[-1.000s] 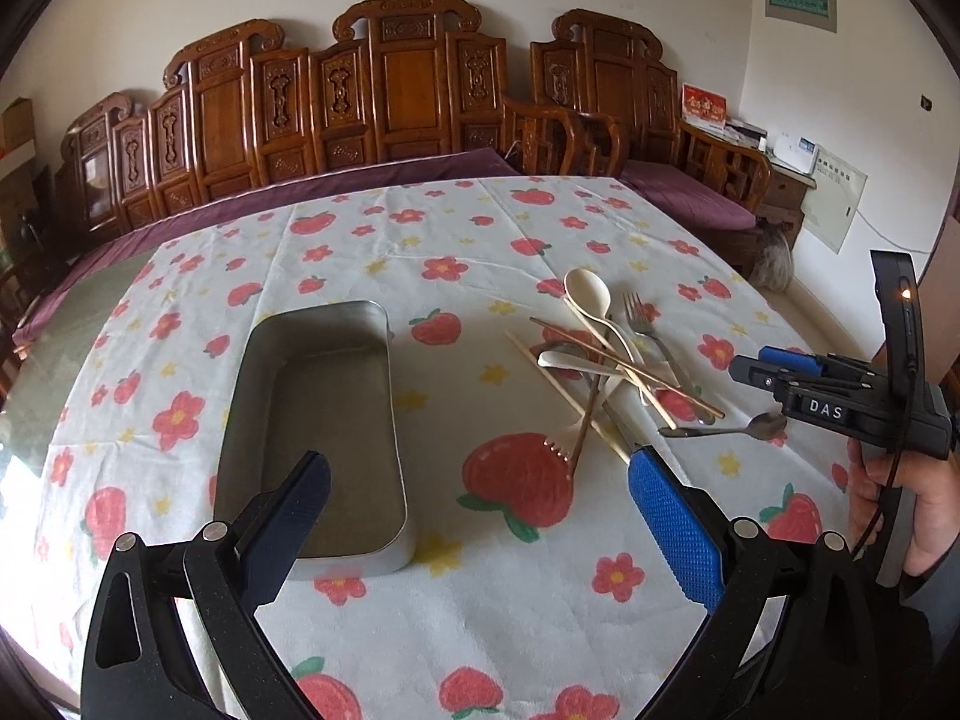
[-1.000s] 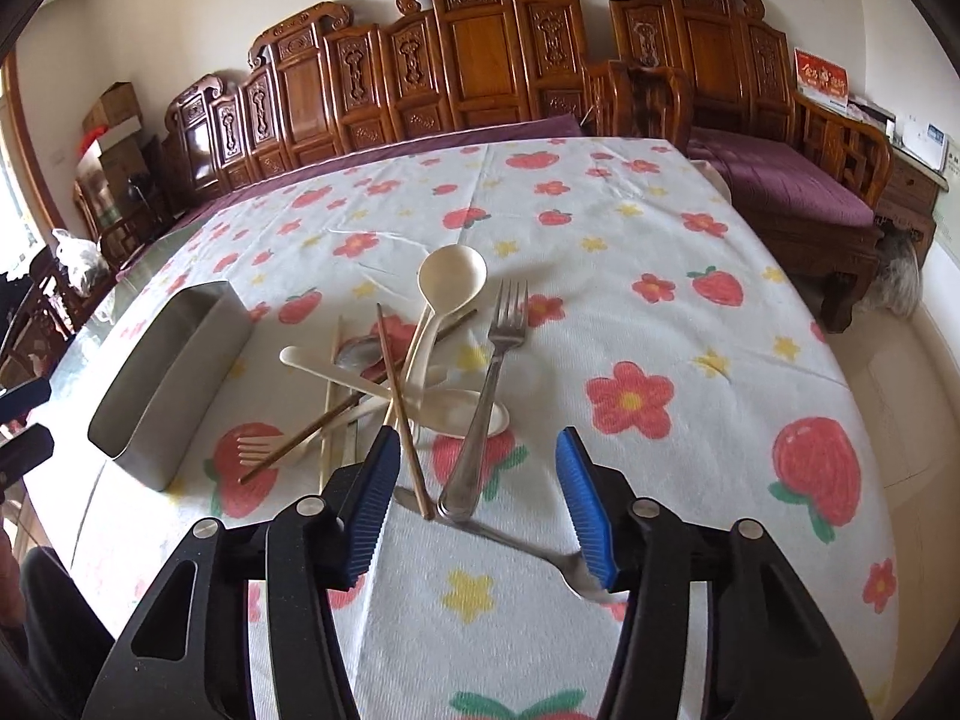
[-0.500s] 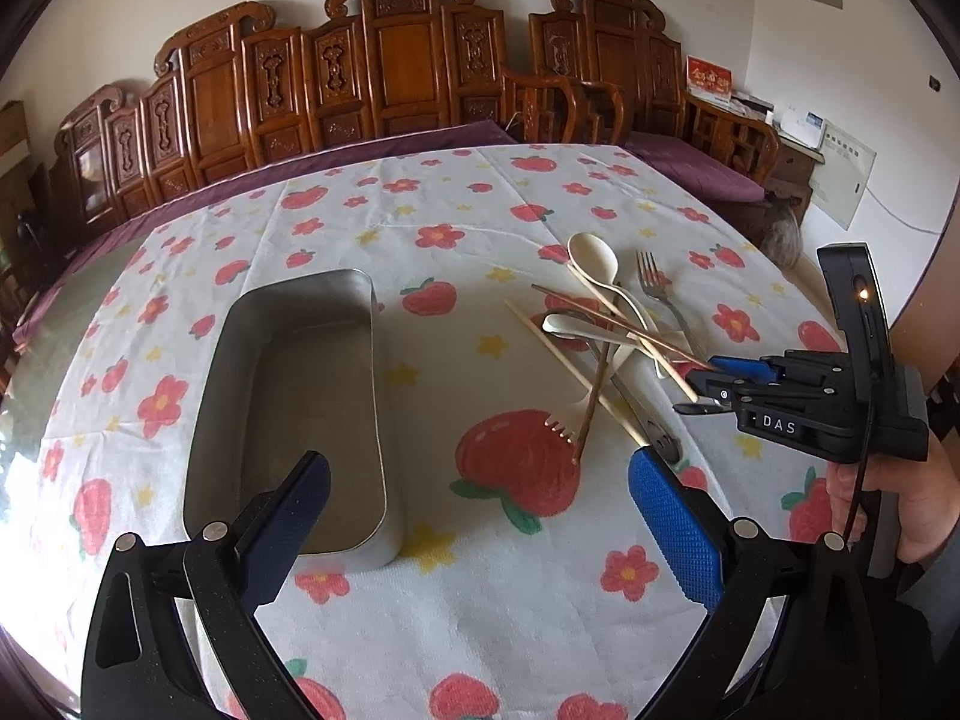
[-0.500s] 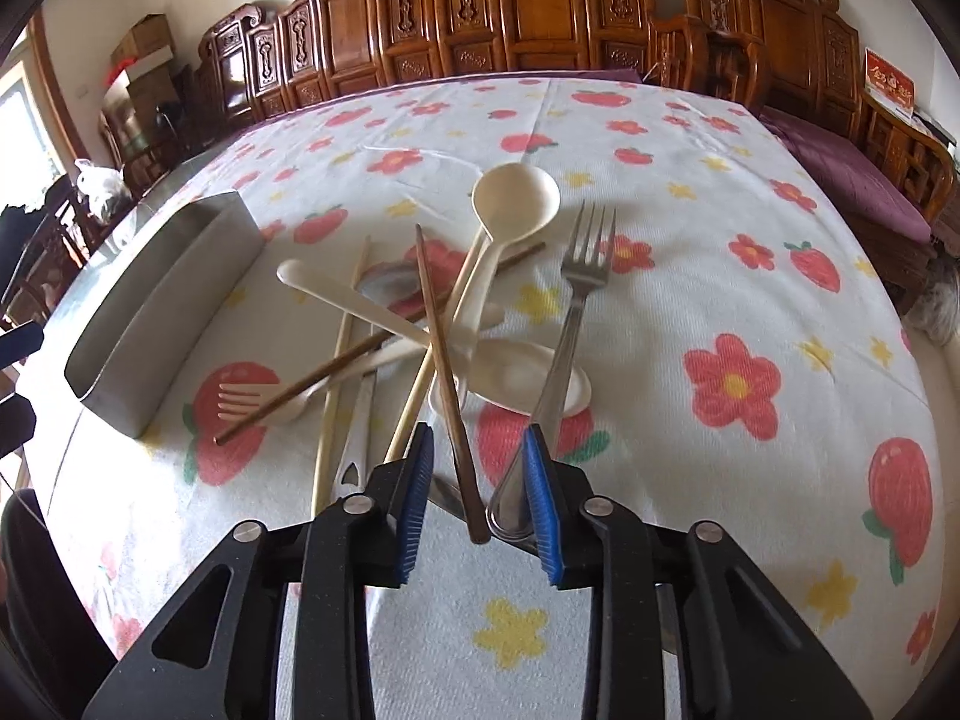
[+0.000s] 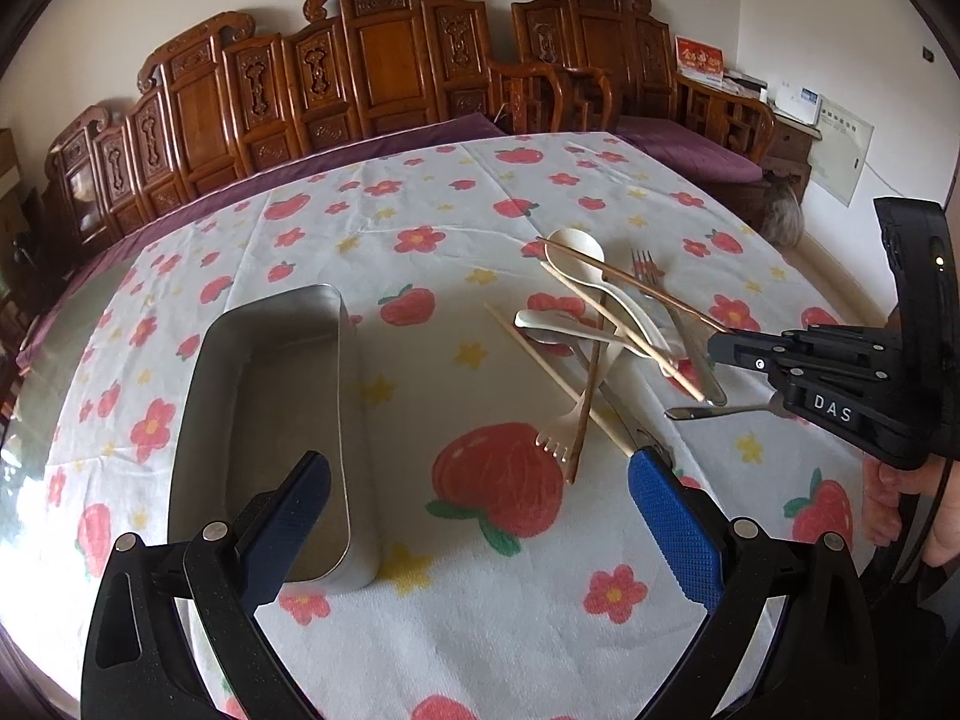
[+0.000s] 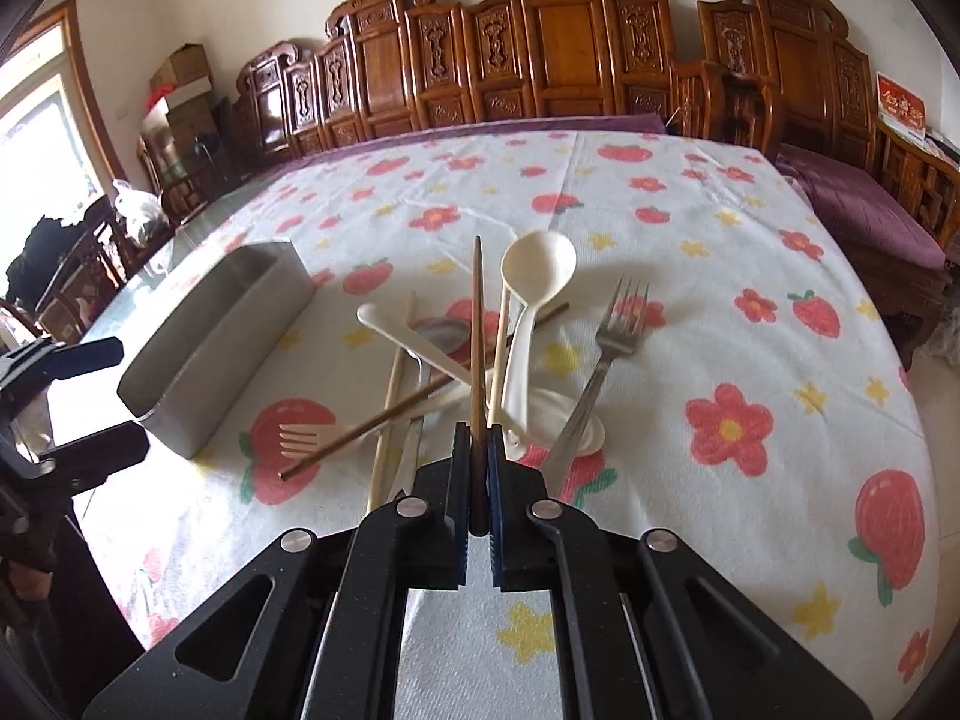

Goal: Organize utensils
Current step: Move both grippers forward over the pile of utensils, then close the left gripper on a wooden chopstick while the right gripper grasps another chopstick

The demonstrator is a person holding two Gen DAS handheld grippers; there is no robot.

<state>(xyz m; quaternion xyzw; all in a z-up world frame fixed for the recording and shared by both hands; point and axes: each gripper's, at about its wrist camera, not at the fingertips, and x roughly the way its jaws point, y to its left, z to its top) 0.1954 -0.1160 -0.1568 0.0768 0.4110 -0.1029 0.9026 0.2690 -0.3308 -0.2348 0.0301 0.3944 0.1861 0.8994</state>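
Note:
My right gripper (image 6: 478,438) is shut on a dark brown chopstick (image 6: 477,324) and holds it lifted above the utensil pile; it also shows in the left wrist view (image 5: 717,343) with the chopstick (image 5: 630,285). The pile holds a cream ladle spoon (image 6: 536,276), a metal fork (image 6: 606,354), a wooden fork (image 6: 306,437), pale chopsticks (image 6: 390,396) and a cream spoon (image 6: 408,336). An empty metal tray (image 5: 270,396) lies left of the pile. My left gripper (image 5: 480,492) is open and empty, low over the cloth near the tray's front end.
The table has a white cloth (image 5: 420,222) with strawberries and flowers. Carved wooden chairs (image 5: 384,60) line the far side. A metal spoon (image 5: 720,411) lies under my right gripper. The table edge drops off at the right.
My right gripper has closed on the dark brown chopstick and lifted its far end off the pile. My left gripper has stayed open, moving slightly closer to the table.

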